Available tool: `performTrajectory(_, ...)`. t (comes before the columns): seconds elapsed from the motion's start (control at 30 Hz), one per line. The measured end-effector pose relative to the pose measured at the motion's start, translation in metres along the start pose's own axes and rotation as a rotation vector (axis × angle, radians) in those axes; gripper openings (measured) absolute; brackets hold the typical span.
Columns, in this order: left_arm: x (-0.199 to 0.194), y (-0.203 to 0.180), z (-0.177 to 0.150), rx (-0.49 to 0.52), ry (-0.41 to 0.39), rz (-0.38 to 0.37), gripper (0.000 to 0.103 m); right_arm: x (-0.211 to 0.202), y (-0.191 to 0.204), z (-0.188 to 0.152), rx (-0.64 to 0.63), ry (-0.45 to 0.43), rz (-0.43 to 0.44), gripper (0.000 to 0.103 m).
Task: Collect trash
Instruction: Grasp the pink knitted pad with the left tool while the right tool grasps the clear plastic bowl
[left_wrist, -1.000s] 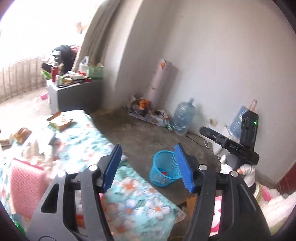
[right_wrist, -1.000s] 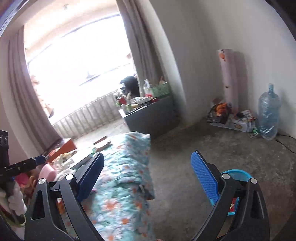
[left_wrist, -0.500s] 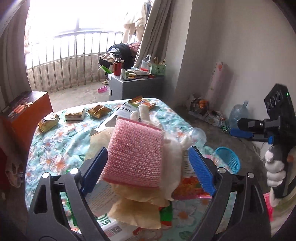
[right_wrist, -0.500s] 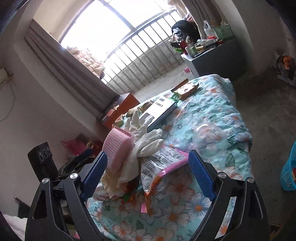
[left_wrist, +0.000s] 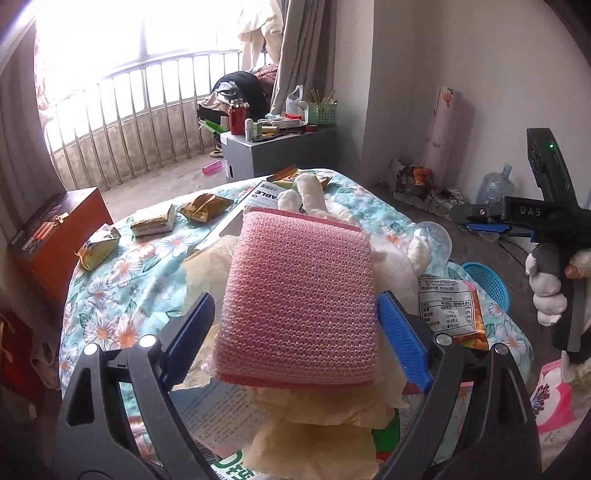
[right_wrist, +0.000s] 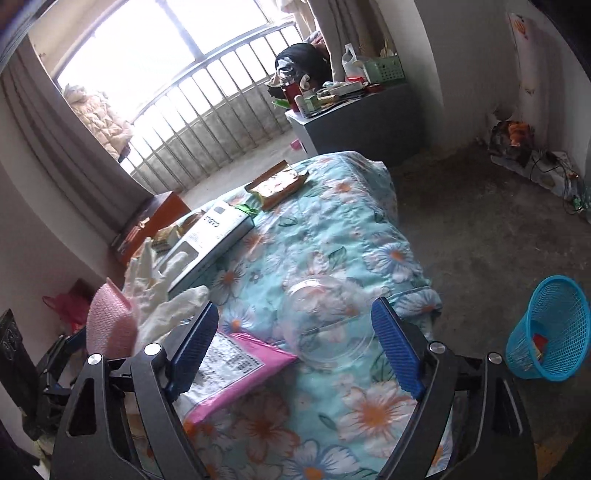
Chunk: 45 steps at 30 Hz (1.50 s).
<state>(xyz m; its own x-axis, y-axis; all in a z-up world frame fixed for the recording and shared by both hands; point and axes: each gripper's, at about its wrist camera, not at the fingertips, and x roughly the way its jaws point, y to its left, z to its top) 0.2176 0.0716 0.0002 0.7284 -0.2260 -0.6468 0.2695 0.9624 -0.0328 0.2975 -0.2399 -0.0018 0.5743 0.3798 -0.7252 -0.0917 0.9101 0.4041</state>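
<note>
Jaws: both spread | pink sponge (left_wrist: 299, 295) hides table middle

Knobbly pink mesh sponge (left_wrist: 299, 299); quilted floral cloth cover (right_wrist: 332, 236); clear glossy plastic lid (right_wrist: 325, 325); blue plastic mesh basket (right_wrist: 546, 328).

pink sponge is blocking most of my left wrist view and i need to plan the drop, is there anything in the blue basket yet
Observer: Yes. The blue basket sits on the floor beside the bed, with red and yellow scraps at its bottom.
Operator: ok and what is the right one lined up on
Observer: The right hand-held gripper is open, and a clear plastic dish lies on the floral cover right in front of its fingers, not gripped.
</note>
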Motion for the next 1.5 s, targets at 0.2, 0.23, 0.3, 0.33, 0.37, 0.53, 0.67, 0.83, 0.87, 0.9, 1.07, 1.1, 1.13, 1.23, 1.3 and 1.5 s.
performTrajectory(0.2, 0.002, 0.004, -0.003, -0.034, 0.008, -0.029, 0.085, 0.035, -0.006, -0.001, -0.06, 0.053, -0.074, 0.083)
performTrajectory(0.23, 0.003, 0.004, -0.003, -0.035, 0.009, -0.03, 0.085, 0.04, -0.005, -0.002, -0.072, 0.058, -0.082, 0.083)
performTrajectory(0.3, 0.004, 0.004, -0.003, -0.035, 0.014, -0.035, 0.085, 0.05, -0.002, -0.004, -0.098, 0.069, -0.097, 0.083)
performTrajectory(0.33, 0.005, 0.004, -0.003, -0.033, 0.015, -0.035, 0.085, 0.053, 0.0, -0.005, -0.111, 0.071, -0.102, 0.083)
performTrajectory(0.37, 0.005, 0.003, -0.003, -0.028, 0.018, -0.037, 0.085, 0.057, 0.001, -0.006, -0.122, 0.074, -0.107, 0.083)
performTrajectory(0.53, 0.005, 0.0, -0.004, -0.016, 0.021, -0.038, 0.081, 0.07, 0.007, -0.009, -0.175, 0.075, -0.157, 0.083)
performTrajectory(0.67, 0.001, -0.002, -0.004, -0.01, 0.016, -0.031, 0.079, 0.078, 0.008, -0.012, -0.191, 0.086, -0.169, 0.083)
performTrajectory(0.83, -0.005, -0.003, -0.003, -0.01, -0.005, -0.028, 0.078, 0.08, 0.006, -0.013, -0.186, 0.09, -0.171, 0.075)
performTrajectory(0.87, -0.007, -0.003, -0.003, -0.013, -0.012, -0.028, 0.078, 0.078, 0.006, -0.013, -0.184, 0.088, -0.169, 0.072)
performTrajectory(0.9, -0.01, -0.003, -0.002, -0.016, -0.021, -0.029, 0.078, 0.077, 0.006, -0.013, -0.185, 0.086, -0.17, 0.072)
performTrajectory(1.07, -0.023, 0.0, 0.0, -0.033, -0.058, -0.032, 0.077, 0.07, 0.005, -0.013, -0.172, 0.068, -0.177, 0.072)
performTrajectory(1.1, -0.026, 0.001, 0.0, -0.035, -0.064, -0.033, 0.077, 0.068, 0.005, -0.013, -0.17, 0.064, -0.177, 0.072)
performTrajectory(1.13, -0.029, 0.001, 0.001, -0.038, -0.069, -0.032, 0.077, 0.065, 0.005, -0.012, -0.168, 0.058, -0.177, 0.072)
performTrajectory(1.23, -0.038, 0.003, 0.001, -0.04, -0.091, -0.026, 0.077, 0.056, 0.004, -0.011, -0.16, 0.043, -0.174, 0.072)
performTrajectory(1.3, -0.044, 0.004, 0.001, -0.045, -0.105, -0.028, 0.077, 0.05, 0.003, -0.011, -0.152, 0.035, -0.164, 0.072)
performTrajectory(1.5, -0.066, 0.009, 0.002, -0.073, -0.155, -0.04, 0.077, 0.028, 0.003, -0.009, -0.121, 0.007, -0.129, 0.071)
